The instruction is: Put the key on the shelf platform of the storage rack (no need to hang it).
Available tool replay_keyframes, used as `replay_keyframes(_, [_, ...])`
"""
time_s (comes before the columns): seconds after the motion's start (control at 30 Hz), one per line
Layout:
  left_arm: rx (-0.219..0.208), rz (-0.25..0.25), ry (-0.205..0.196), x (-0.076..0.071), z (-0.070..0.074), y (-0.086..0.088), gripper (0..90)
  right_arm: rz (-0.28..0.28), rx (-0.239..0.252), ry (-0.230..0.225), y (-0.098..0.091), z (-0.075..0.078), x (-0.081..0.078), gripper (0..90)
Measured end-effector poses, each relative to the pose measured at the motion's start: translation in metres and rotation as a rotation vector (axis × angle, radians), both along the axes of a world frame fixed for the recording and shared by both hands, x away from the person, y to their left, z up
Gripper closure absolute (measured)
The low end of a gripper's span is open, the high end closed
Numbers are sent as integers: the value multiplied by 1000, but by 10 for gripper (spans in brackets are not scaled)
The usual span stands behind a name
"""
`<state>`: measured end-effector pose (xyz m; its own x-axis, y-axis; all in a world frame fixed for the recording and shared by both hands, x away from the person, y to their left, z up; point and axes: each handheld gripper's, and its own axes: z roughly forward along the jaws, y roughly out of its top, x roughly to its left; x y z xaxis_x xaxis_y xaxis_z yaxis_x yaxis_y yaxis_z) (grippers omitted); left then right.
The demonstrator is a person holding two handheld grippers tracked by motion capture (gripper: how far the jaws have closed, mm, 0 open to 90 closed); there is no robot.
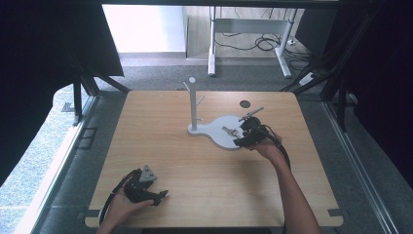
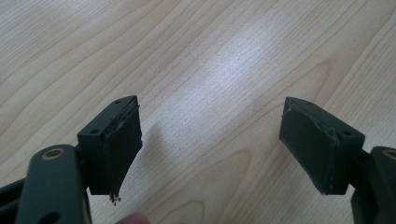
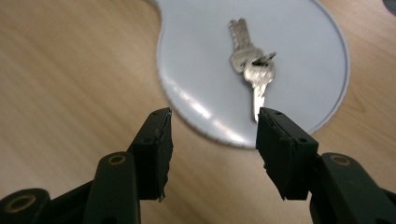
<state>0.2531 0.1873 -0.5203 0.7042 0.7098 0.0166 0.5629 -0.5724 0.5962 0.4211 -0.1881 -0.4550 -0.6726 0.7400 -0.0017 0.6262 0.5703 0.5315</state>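
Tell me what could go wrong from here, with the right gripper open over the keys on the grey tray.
1. The keys lie flat on the smooth grey tray; the right gripper, jaws open, may slide over them rather than pinch them.
2. Two keys are joined at their heads, so gripping one blade could leave the other swinging.
3. The tray's thin post rises close by; a lift could knock it. The left gripper hangs open over bare table, steadying nothing.

We hold our left gripper (image 1: pixel 155 196) at seven o'clock, jaws spread wide; our right gripper (image 1: pixel 242 135) at two o'clock, jaws parted.
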Motion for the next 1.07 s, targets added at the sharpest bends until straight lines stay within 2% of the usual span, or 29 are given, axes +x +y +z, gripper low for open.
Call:
replay_keyframes(0.03, [1,-1,0,0,0,0,213,12,11,-11,-5,0,-12,459])
replay_keyframes(0.07, [2,-1,1,0,0,0,213,12,11,-11,-5,0,-12,459])
replay_keyframes(0.27, [2,4,2,0,-1,0,213,35,39,-39,-18,-7,-46,459])
replay_keyframes(0.37, [4,5,3,0,-2,-1,212,44,54,-51,-24,-13,-61,458])
replay_keyframes(0.4, [5,5,3,0,-2,-1,213,44,71,-57,-29,-17,-70,458])
replay_keyframes(0.43, [5,5,3,0,-2,-1,213,44,71,-57,-29,-17,-70,458])
replay_keyframes(0.47, [5,6,3,0,-2,-1,212,41,81,-66,-33,-22,-79,458])
replay_keyframes(0.5, [5,3,0,0,-2,-1,212,41,81,-66,-33,-22,-79,458])
replay_keyframes(0.6, [8,4,0,0,-2,-2,213,31,98,-77,-41,-34,-94,458])
replay_keyframes(0.73, [11,2,2,0,-3,-3,213,23,104,-87,-46,-42,-103,457])
replay_keyframes(0.83, [13,1,4,0,-4,-4,213,11,132,-107,-51,-46,-109,457])
replay_keyframes(0.93, [10,1,7,0,-5,-5,212,8,121,-121,-54,-47,-112,445])
replay_keyframes(1.0, [12,1,6,0,-5,-5,213,-5,140,-139,-57,-46,-114,433])
replay_keyframes(1.07, [12,-3,5,0,-5,-5,213,-14,137,-156,-60,-46,-116,421])
